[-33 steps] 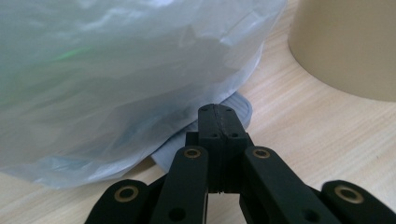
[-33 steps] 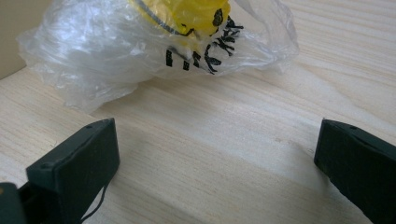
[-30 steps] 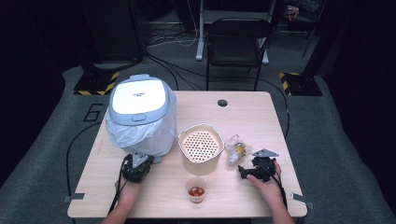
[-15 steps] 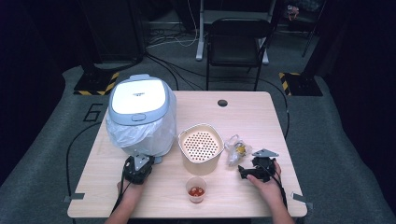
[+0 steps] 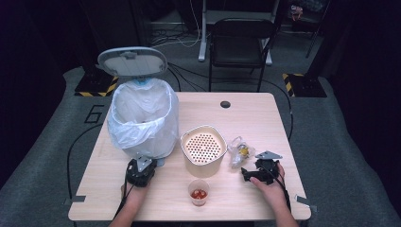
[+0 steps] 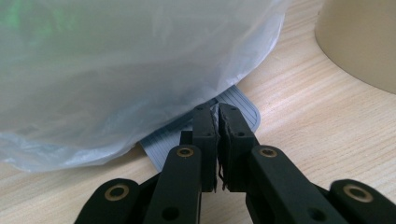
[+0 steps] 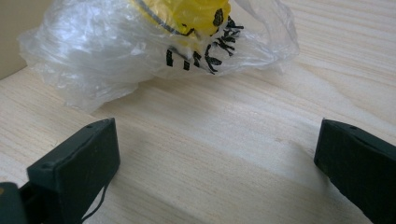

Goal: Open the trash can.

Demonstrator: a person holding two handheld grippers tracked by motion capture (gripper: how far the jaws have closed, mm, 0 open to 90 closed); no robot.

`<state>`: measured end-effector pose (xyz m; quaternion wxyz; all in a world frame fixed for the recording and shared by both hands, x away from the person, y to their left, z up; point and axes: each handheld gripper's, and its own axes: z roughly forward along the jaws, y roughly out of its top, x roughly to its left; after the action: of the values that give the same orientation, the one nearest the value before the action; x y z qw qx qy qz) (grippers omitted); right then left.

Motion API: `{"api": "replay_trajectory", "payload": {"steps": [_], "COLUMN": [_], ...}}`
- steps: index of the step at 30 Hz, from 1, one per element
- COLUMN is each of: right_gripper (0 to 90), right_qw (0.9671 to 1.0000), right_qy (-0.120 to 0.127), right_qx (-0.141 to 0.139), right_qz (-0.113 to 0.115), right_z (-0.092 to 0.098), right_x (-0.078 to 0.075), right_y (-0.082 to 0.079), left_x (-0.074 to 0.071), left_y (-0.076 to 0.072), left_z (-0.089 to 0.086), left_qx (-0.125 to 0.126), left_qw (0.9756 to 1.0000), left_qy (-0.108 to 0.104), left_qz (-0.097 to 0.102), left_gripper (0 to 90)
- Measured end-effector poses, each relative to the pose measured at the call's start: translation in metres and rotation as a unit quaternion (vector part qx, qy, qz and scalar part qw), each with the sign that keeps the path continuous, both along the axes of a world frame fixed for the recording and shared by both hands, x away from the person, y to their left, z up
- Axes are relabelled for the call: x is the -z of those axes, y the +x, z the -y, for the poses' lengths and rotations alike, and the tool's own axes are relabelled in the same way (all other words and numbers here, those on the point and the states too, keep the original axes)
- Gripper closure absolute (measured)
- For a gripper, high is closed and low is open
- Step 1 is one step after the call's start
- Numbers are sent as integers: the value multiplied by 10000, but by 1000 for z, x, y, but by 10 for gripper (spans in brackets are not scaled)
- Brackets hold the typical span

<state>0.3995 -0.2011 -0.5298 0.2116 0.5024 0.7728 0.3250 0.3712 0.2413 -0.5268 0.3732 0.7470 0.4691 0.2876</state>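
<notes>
The pedal bin [image 5: 144,120] stands at the counter's [image 5: 265,118] left, a rounded body lined with a thin, crinkled translucent plastic liner [image 6: 116,65] that spills over its sides; its oval grey lid [image 5: 132,61] stands raised behind it; at its foot a flat grey ribbed pedal [image 6: 233,105] juts onto the pale wood-grain counter. The left tool [image 6: 217,112] sits with its black jaws clenched together, nothing between them, their tips resting right at the pedal under the overhanging liner; in the high view the left tool [image 5: 140,171] lies just in front of the bin. The right tool [image 7: 215,154] has its jaws spread wide over bare wood, released; a crumpled clear bag [image 7: 159,46] with yellow contents and black lettering lies near, just beyond its tips. Between the hands stand a beige perforated basket [image 5: 203,149] and a small clear cup [image 5: 198,191] of red pieces.
</notes>
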Motion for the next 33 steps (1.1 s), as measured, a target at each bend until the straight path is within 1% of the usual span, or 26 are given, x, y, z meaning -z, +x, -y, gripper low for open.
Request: {"api": "replay_trajectory", "payload": {"steps": [2,3,4,8,9,10,11,13,14,15,16,17,18,19,20,21,22,23,25,26,27,28,29,30,31,33], "right_gripper": [0,0,0,0,0,0,0,4,12,34,72,138,181,179,174,173,171,162,141,141,139,139,139,139,139,137], "right_qw": [10000,10000,10000,10000,10000,10000,10000,10000,10000,10000,10000,10000,9999,10000,9999,10000,10000,9999,9998,9998,9997,9996,9997,9997,9996,9994], "right_qy": [-2,-2,-1,-3,-1,-7,0,9,23,15,0,18,43,15,-21,-35,2,86,178,178,262,286,248,248,266,313], "right_qx": [-2,-2,-2,-5,-4,-11,-2,-3,9,8,32,58,110,79,89,15,31,43,14,14,-17,32,-26,-26,-51,-92], "right_qz": [2,2,4,6,6,2,4,1,15,7,-12,-26,-7,-12,-53,-24,-27,-49,-65,-65,-35,-4,66,66,99,114], "right_z": [0,0,0,0,0,0,0,0,0,0,0,-1,-1,0,0,1,1,1,2,2,0,-2,-2,-2,-3,-8], "right_x": [0,0,0,0,0,0,0,0,0,-1,-2,-4,-6,-7,-8,-9,-10,-13,-17,-17,-23,-27,-31,-31,-35,-45], "right_y": [0,0,0,0,0,0,0,0,-1,-1,-1,-2,-3,-4,-5,-5,-6,-7,-7,-7,-10,-11,-11,-11,-11,-7], "left_x": [-1,-1,-1,-1,0,-1,-1,0,1,1,1,0,0,1,1,0,1,1,1,1,1,1,1,0,1,1], "left_y": [0,0,1,1,0,1,1,0,0,0,0,0,0,0,-1,-2,-2,-2,-2,-2,-2,-1,-1,-2,-2,-2], "left_z": [-2,-2,-4,-4,-1,-4,-4,-1,-1,-1,-1,-2,-2,-1,0,1,2,2,2,2,2,2,2,1,3,2], "left_qx": [35,35,50,51,19,55,58,29,38,46,29,41,41,41,20,39,14,28,6,6,6,8,8,35,10,23], "left_qw": [10000,10000,9999,9999,10000,9999,9999,10000,10000,10000,10000,10000,10000,10000,9999,9998,9996,9997,9996,9996,9998,9996,9996,9997,9997,9997], "left_qy": [-3,-3,116,116,-42,121,96,-48,14,28,-33,-53,-53,24,71,173,242,221,234,234,194,228,228,242,203,220], "left_qz": [-71,-71,54,65,25,65,64,6,53,55,44,-8,-8,57,68,57,133,105,135,135,100,139,139,102,113,104], "left_gripper": [858,859,858,858,858,858,858,858,858,858,859,858,858,858,858,858,858,858,858,857,857,857,857,857,857,857]}}
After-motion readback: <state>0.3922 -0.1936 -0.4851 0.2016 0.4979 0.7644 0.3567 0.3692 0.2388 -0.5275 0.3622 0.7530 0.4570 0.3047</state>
